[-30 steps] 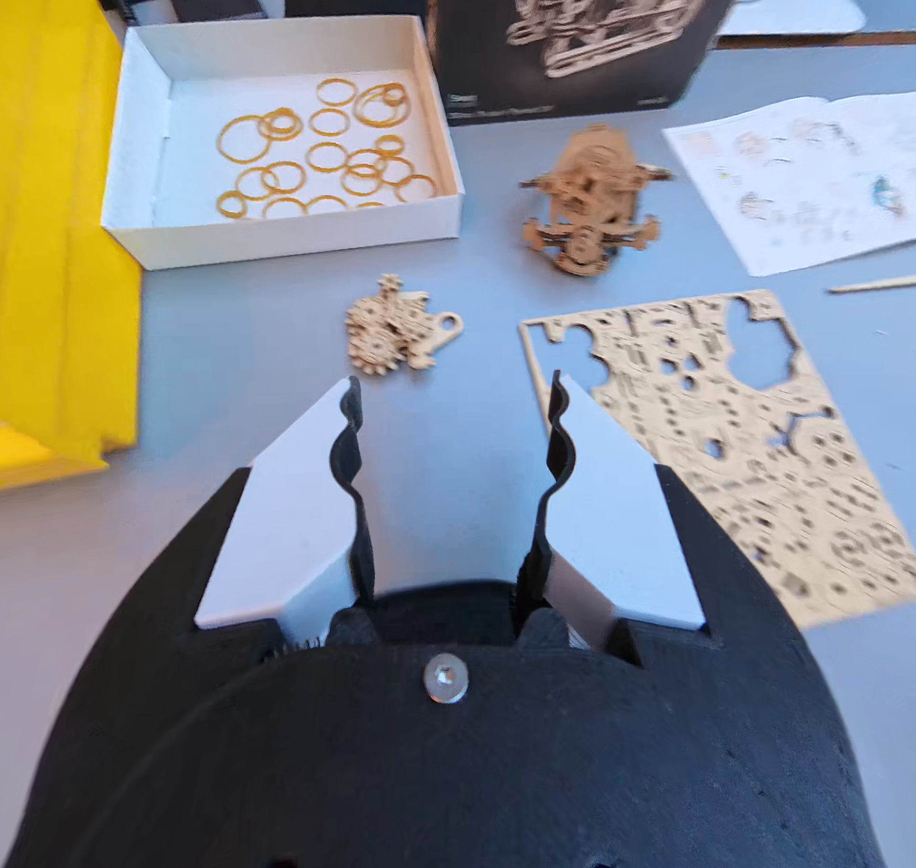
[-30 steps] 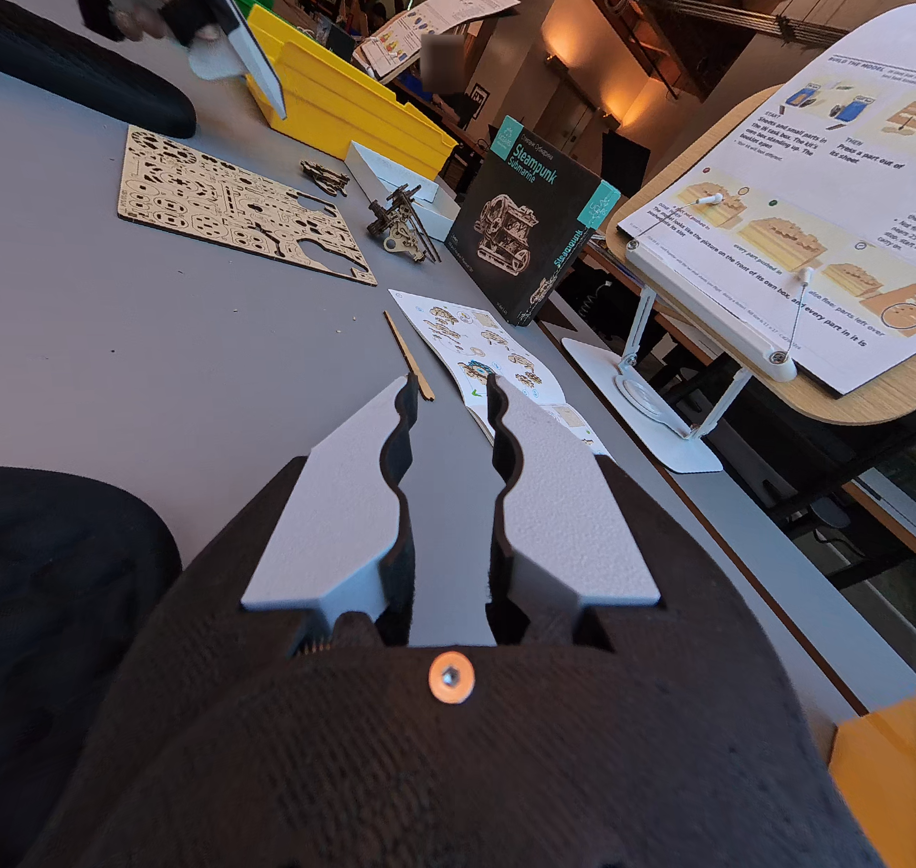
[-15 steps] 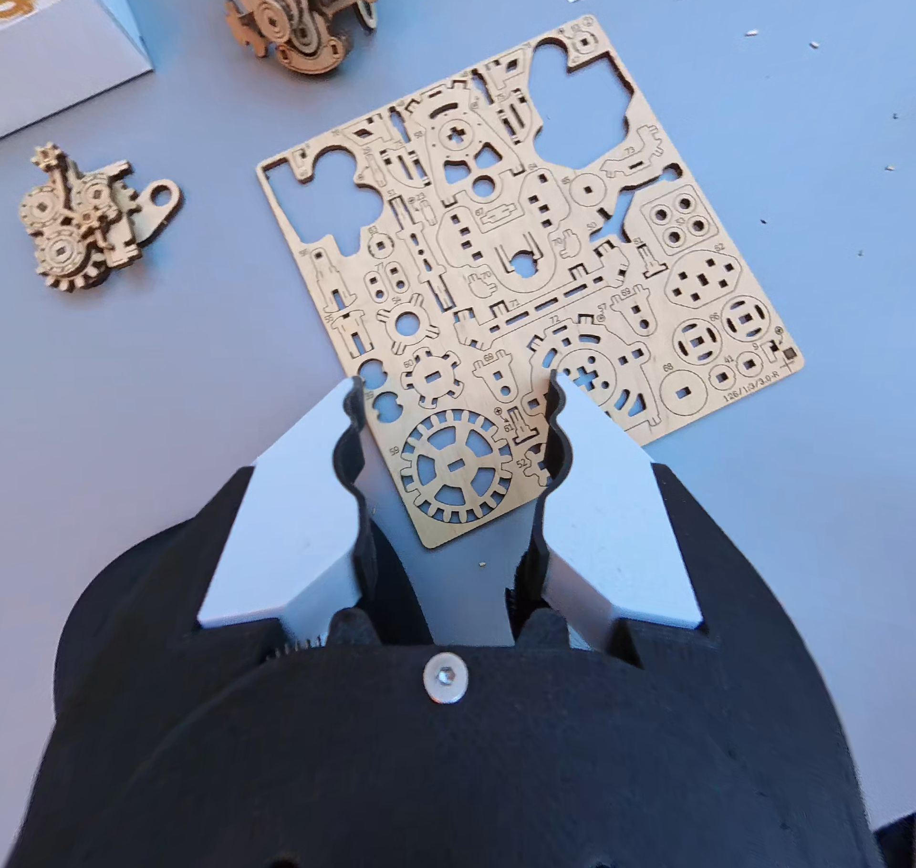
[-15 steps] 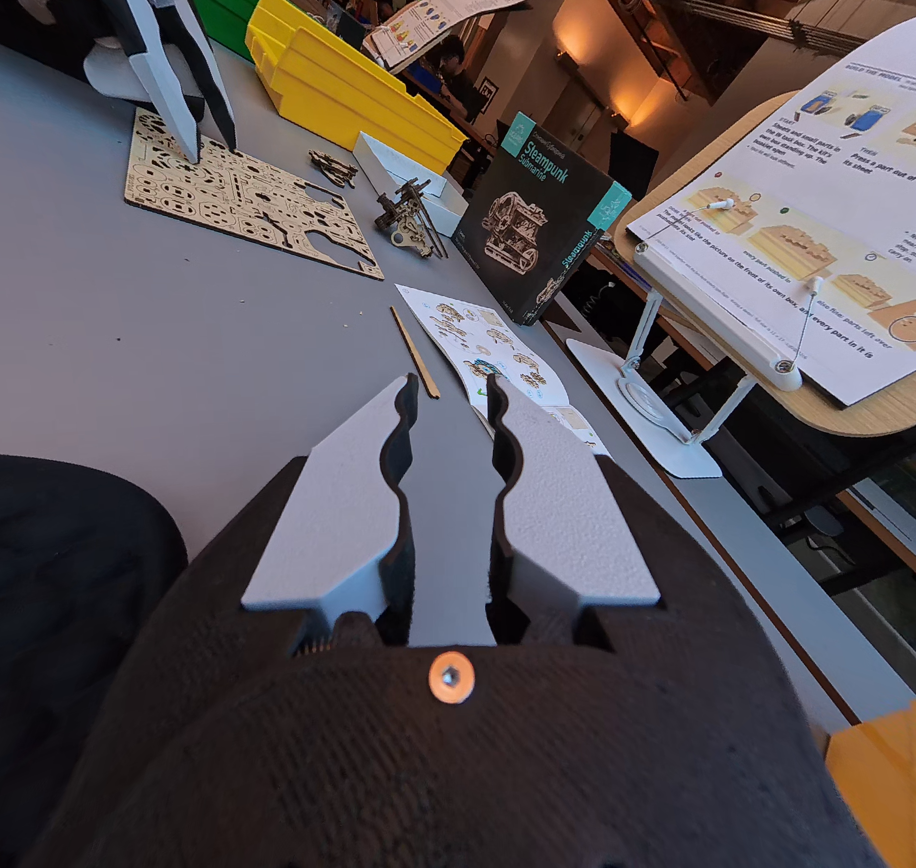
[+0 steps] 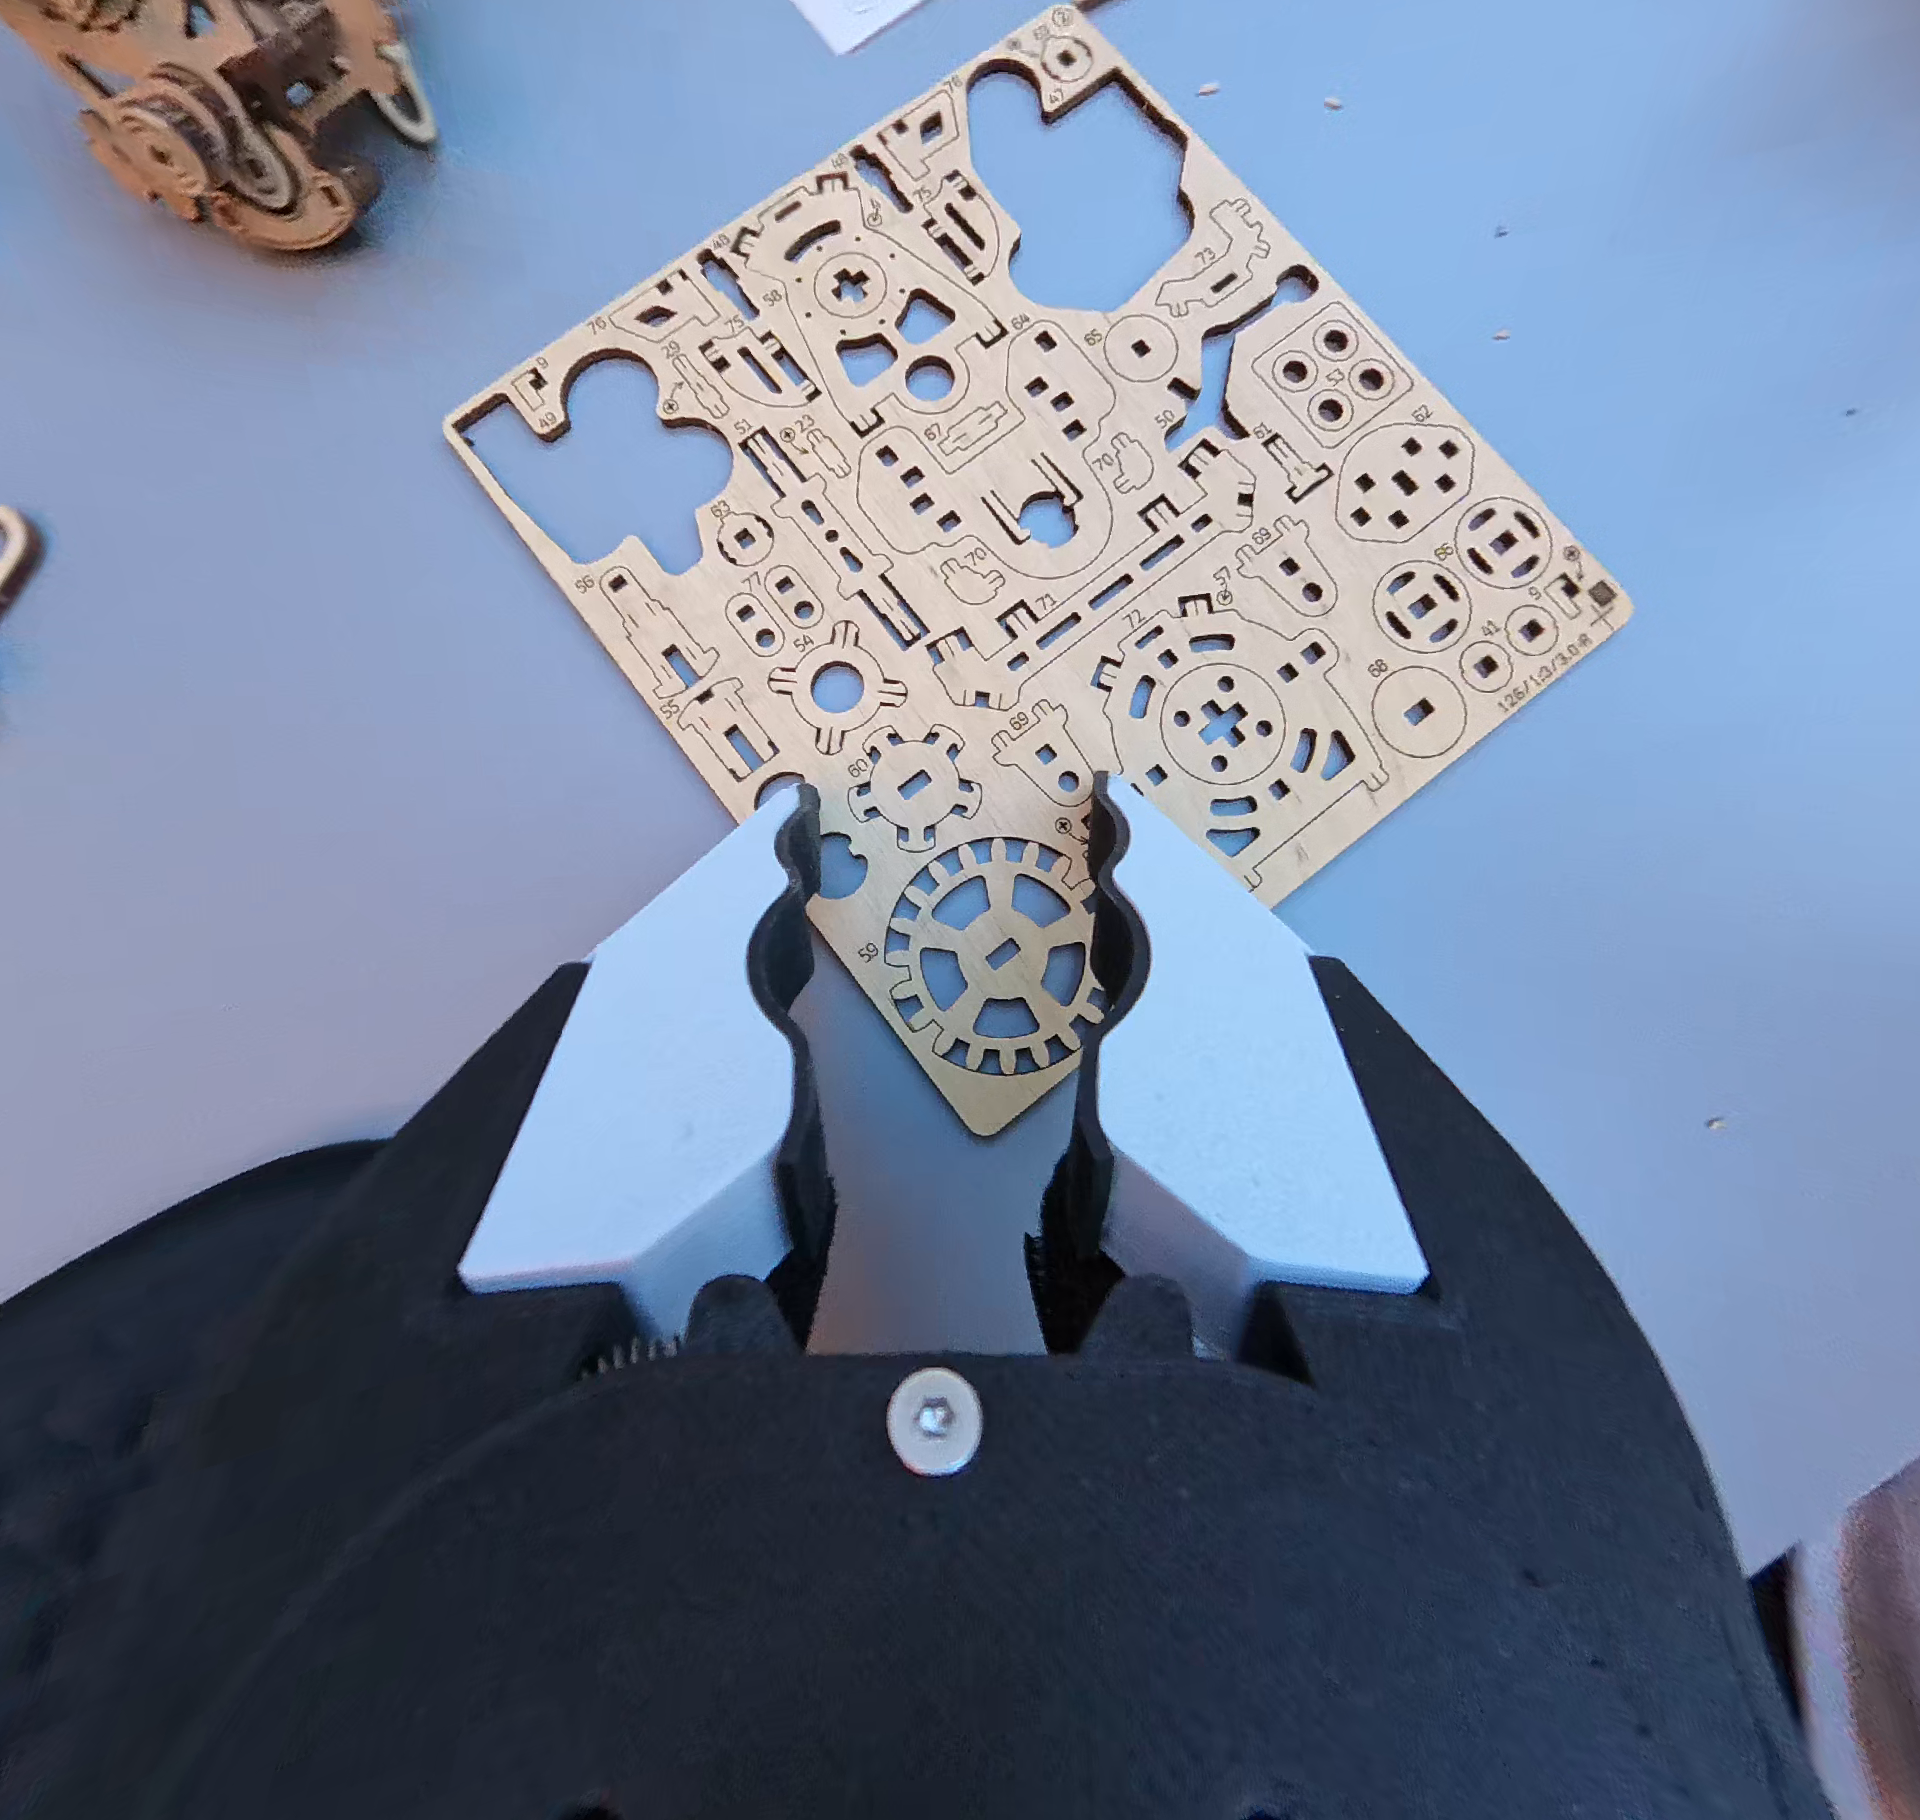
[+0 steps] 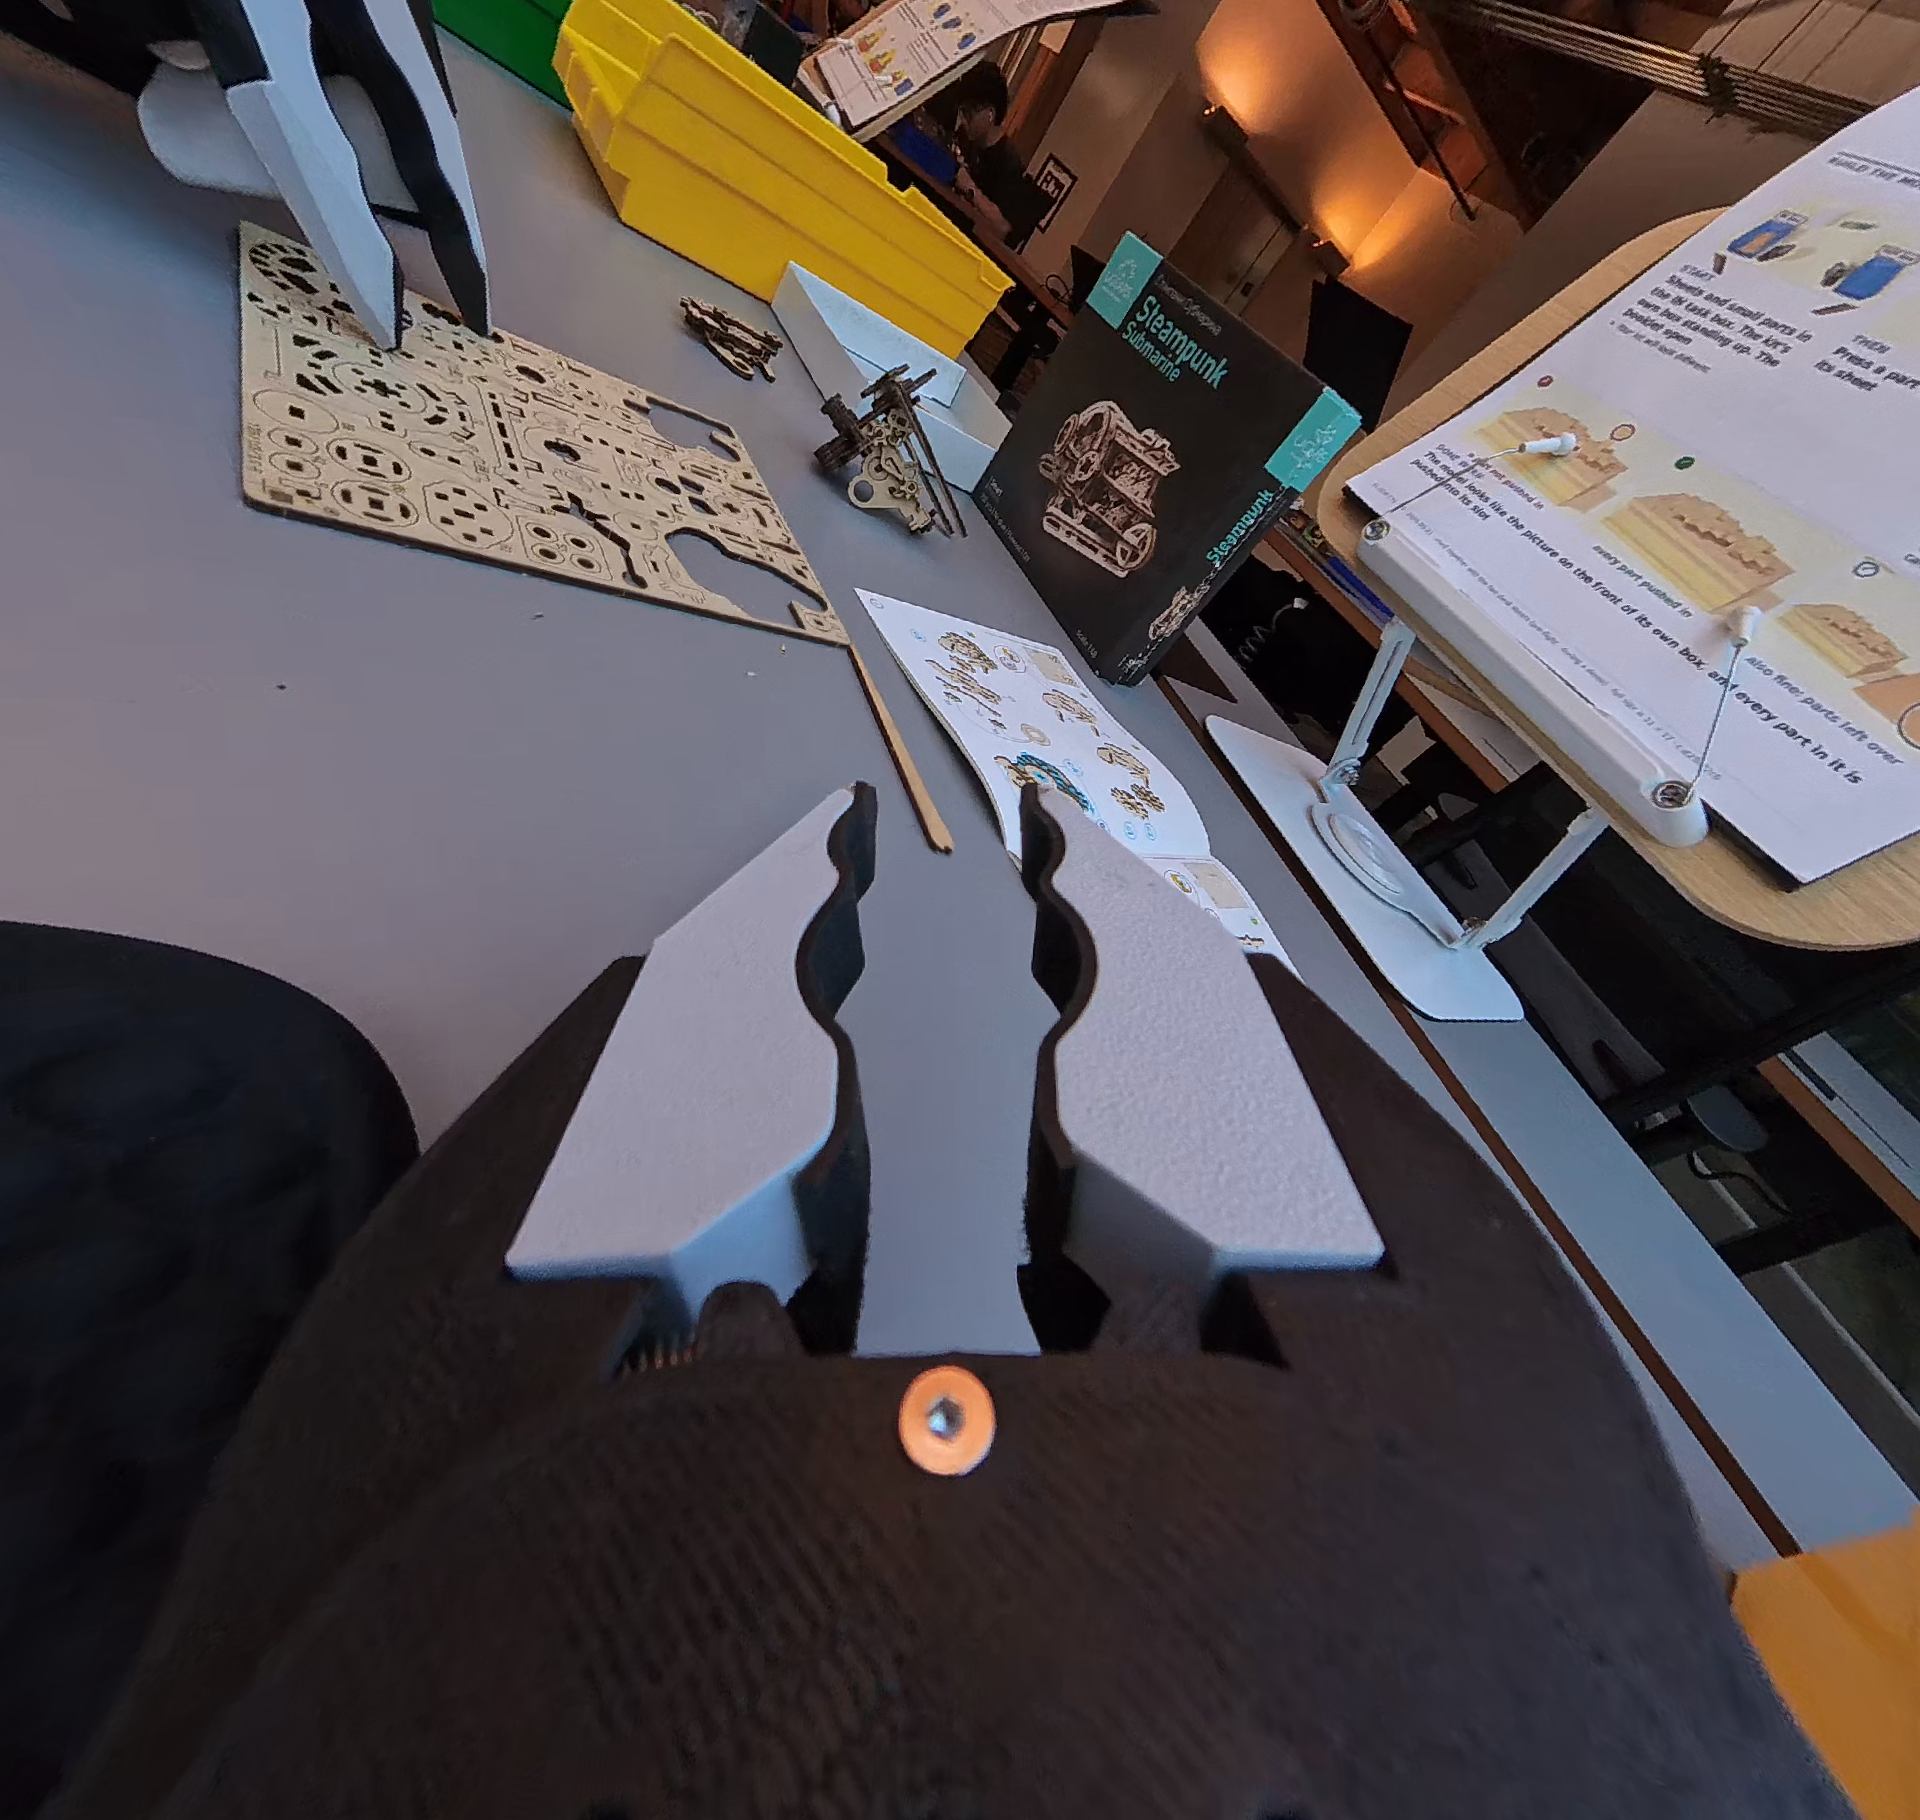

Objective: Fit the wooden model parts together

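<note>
Pale plywood fills my left view: the sheet of parts (image 5: 1039, 565) lies flat on the grey worktop (image 5: 312, 731), one corner pointing back at me. My left claw (image 5: 951, 804) stands spread over that corner, its two fingers straddling the big gear wheel (image 5: 992, 955), which sits uncut in the sheet. From the right view the tips look to be touching the sheet or just above it; I cannot tell which.

My right claw (image 6: 940, 804) is also spread, empty, low over bare worktop. A thin wooden stick (image 6: 899, 747) lies just ahead of it, with the paper booklet (image 6: 1049, 721) beside that. The half-built model (image 6: 888, 456) stands beyond the sheet near the dark kit box (image 6: 1143, 461), and a smaller built piece (image 6: 727, 336) lies near the white tray (image 6: 894, 357).

My worry is the sheet itself. It is thin, loose and nothing pins it, so if I push down on the gear with one claw the whole sheet may slide or tip up. Pressing off-centre could snap a tooth or crack the thin strips around the neighbouring parts. A gear that pops free could skid off across the smooth worktop. I judge the right claw should steady the sheet first.
</note>
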